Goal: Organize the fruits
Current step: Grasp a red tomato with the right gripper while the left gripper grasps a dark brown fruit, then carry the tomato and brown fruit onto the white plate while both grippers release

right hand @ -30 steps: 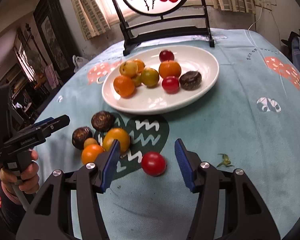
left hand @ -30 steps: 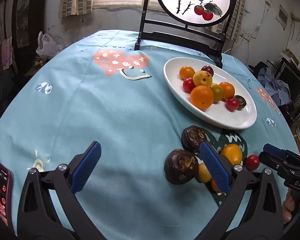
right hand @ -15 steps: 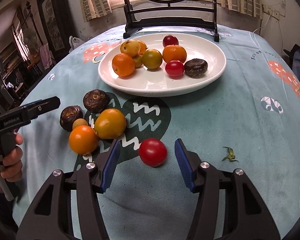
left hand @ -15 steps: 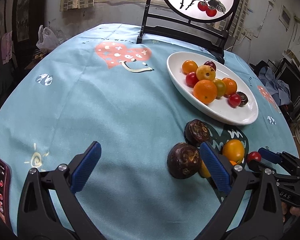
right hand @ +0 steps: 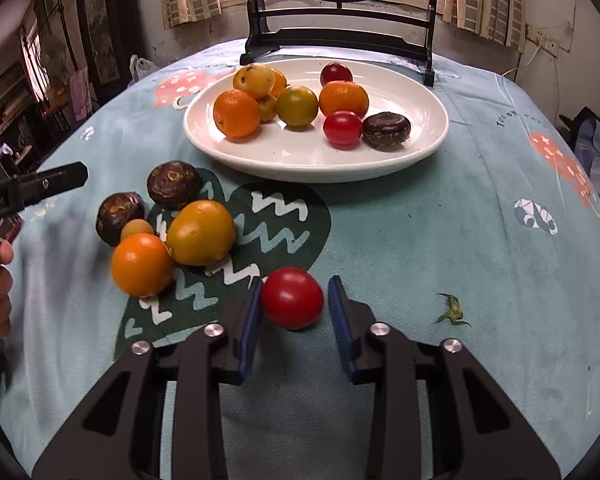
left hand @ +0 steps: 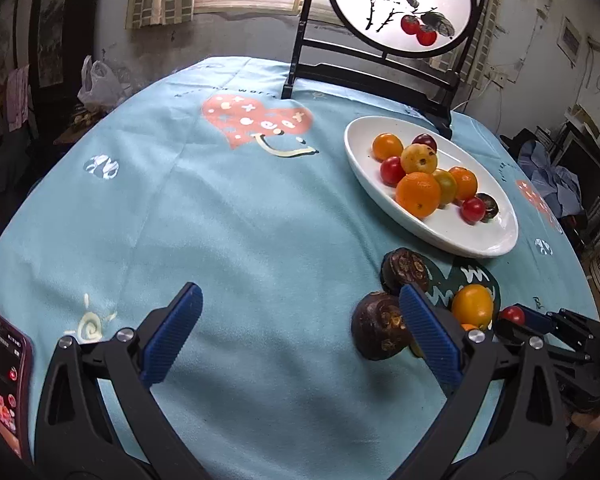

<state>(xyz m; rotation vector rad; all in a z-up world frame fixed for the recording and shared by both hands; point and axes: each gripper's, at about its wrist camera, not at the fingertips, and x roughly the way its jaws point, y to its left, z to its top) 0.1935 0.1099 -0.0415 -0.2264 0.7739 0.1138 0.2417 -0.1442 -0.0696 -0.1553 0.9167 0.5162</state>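
My right tongs [right hand: 294, 312] have just been closing around the red tomato [right hand: 292, 297], which sits on the table [right hand: 440, 240] between the 2 blue pads. The left pad touches its skin; on the right I see a thin gap, so it isn't squeezed tight. The tomato lies at the near edge of the dark green heart print, and just right of it lies a small green stem scrap [right hand: 452, 310]. To the left sits a loose cluster: an orange [right hand: 141, 264] touching a yellow-orange fruit [right hand: 201, 232], with 2 dark brown fruits behind, the nearer one [right hand: 119, 216] and the farther one [right hand: 173, 184]. Farther off, the white plate [right hand: 420, 148] carries a pile of oranges, tomatoes and a dark fruit. My left tongs [left hand: 300, 332] hang released, jaws wide apart above bare cloth, right pad just beside a dark fruit. A phone [left hand: 2, 376] lies at the near left.
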